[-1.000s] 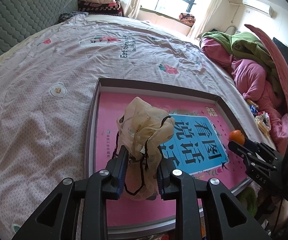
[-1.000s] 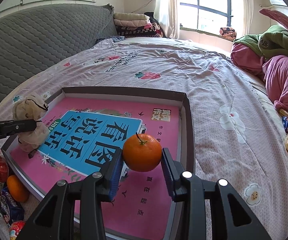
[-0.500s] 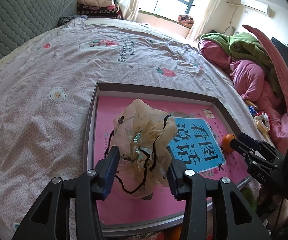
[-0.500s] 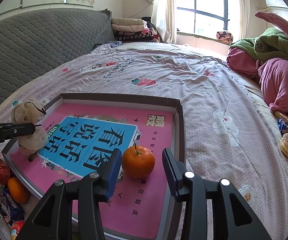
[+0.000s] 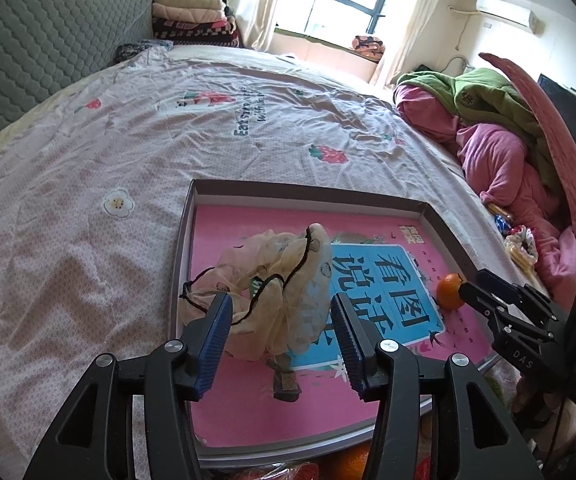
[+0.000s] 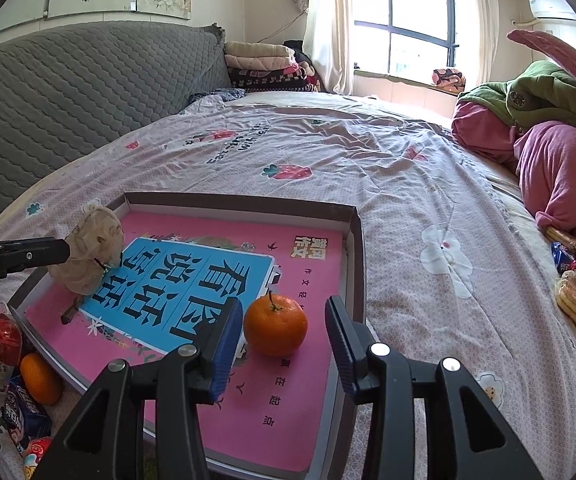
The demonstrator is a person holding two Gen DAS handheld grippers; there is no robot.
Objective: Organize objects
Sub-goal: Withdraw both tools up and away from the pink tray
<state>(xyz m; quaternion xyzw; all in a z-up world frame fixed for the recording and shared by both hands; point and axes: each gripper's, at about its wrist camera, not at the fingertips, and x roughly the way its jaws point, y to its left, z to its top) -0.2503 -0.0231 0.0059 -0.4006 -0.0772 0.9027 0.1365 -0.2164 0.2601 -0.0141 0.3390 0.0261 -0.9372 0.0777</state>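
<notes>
Placing: left gripper (image 5: 282, 334) wide around pouch (image 5: 276, 292); right gripper (image 6: 284, 334) wide around orange (image 6: 275, 326) in tray (image 6: 354, 264).
Next: withdraw both grippers, fetch loose snacks (image 6: 24, 416) below-left.

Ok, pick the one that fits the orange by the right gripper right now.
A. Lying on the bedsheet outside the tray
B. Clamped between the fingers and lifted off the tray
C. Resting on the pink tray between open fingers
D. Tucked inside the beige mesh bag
C: the orange sits on the pink floor of the tray, with gaps on both sides between it and the open right gripper.
</notes>
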